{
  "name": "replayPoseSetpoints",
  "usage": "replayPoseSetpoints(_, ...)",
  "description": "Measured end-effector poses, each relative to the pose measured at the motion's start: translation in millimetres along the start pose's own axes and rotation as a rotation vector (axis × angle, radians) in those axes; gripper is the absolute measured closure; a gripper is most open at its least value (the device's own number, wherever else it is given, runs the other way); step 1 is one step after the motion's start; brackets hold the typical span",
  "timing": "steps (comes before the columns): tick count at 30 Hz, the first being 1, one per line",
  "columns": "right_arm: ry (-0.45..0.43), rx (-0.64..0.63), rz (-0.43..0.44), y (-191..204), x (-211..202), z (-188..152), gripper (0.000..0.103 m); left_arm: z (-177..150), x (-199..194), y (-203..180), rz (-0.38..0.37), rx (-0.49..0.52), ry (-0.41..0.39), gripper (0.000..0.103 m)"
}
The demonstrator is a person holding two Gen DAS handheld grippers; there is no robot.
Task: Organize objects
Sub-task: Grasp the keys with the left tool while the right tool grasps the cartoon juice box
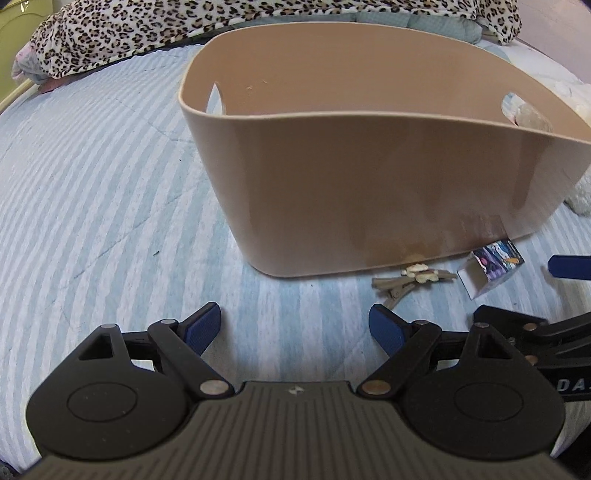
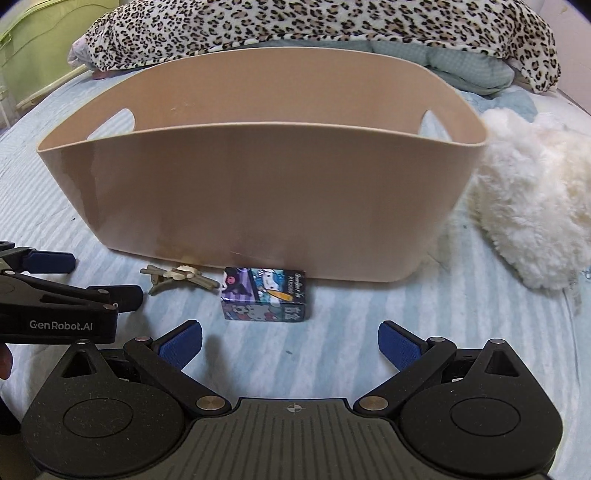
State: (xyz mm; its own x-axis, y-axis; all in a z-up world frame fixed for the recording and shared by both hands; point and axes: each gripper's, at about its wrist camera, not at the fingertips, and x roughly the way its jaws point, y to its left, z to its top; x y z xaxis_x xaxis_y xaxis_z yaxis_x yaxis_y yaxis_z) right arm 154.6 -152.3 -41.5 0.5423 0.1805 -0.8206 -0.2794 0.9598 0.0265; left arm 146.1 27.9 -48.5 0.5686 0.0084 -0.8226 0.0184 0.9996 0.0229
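Observation:
A tan plastic basket (image 1: pixel 369 177) with cut-out handles stands on the striped bed; it also shows in the right wrist view (image 2: pixel 258 206). In front of it lie a small cartoon-printed box (image 2: pixel 264 295) and a grey-cream hair clip (image 2: pixel 177 277); both also show in the left wrist view, the box (image 1: pixel 491 264) and the clip (image 1: pixel 410 280). My left gripper (image 1: pixel 295 328) is open and empty, left of the clip. My right gripper (image 2: pixel 290 341) is open and empty, just short of the box. The basket's inside is hidden.
A white fluffy plush (image 2: pixel 532 206) lies right of the basket. A leopard-print blanket (image 2: pixel 314 26) is piled behind it. The bed sheet (image 1: pixel 92 184) is blue-and-white striped. The left gripper's body (image 2: pixel 55 306) shows at the right wrist view's left edge.

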Motion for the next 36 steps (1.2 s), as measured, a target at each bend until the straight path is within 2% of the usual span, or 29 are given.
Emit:
replayPoseSetpoints(6,0.006,0.068,0.006,-4.9,9.6,2.9,0.0,2.6,-3.9,3.5,-0.011,-0.017,-0.014,0.015)
replayPoseSetpoints(11,-0.012,0.118,-0.021,-16.5,3.7,3.4,0.0,13.7,2.2,6.1,-0.052,-0.044,-0.002,0.015)
replayPoseSetpoints(20,-0.006,0.145,-0.066,-32.3,-4.0,-1.1,0.0,16.6,2.5,-13.2,-0.091,-0.009,-0.019,0.015)
replayPoseSetpoints(25,-0.005,0.15,-0.082,-37.0,-3.2,0.5,0.001,16.7,17.0,-27.0,-0.055,0.035,-0.028,0.012)
replayPoseSetpoints(30,0.004,0.153,-0.061,-38.5,1.0,0.3,0.007,20.7,20.1,-25.4,-0.056,-0.017,-0.036,0.011)
replayPoseSetpoints(32,-0.002,0.142,-0.058,-36.4,2.5,0.6,0.011,20.8,18.5,-25.1,-0.062,-0.029,-0.04,0.018)
replayPoseSetpoints(34,-0.009,0.123,-0.056,-33.5,2.9,0.8,0.015,19.3,14.6,-29.4,-0.063,-0.011,-0.062,0.037)
replayPoseSetpoints(35,-0.013,0.114,-0.055,-32.3,2.5,0.8,0.019,18.5,12.7,-32.2,-0.063,0.005,-0.07,0.043)
replayPoseSetpoints(36,-0.017,0.107,-0.053,-31.3,1.9,0.5,0.026,18.1,11.1,-35.1,-0.064,0.021,-0.075,0.054)
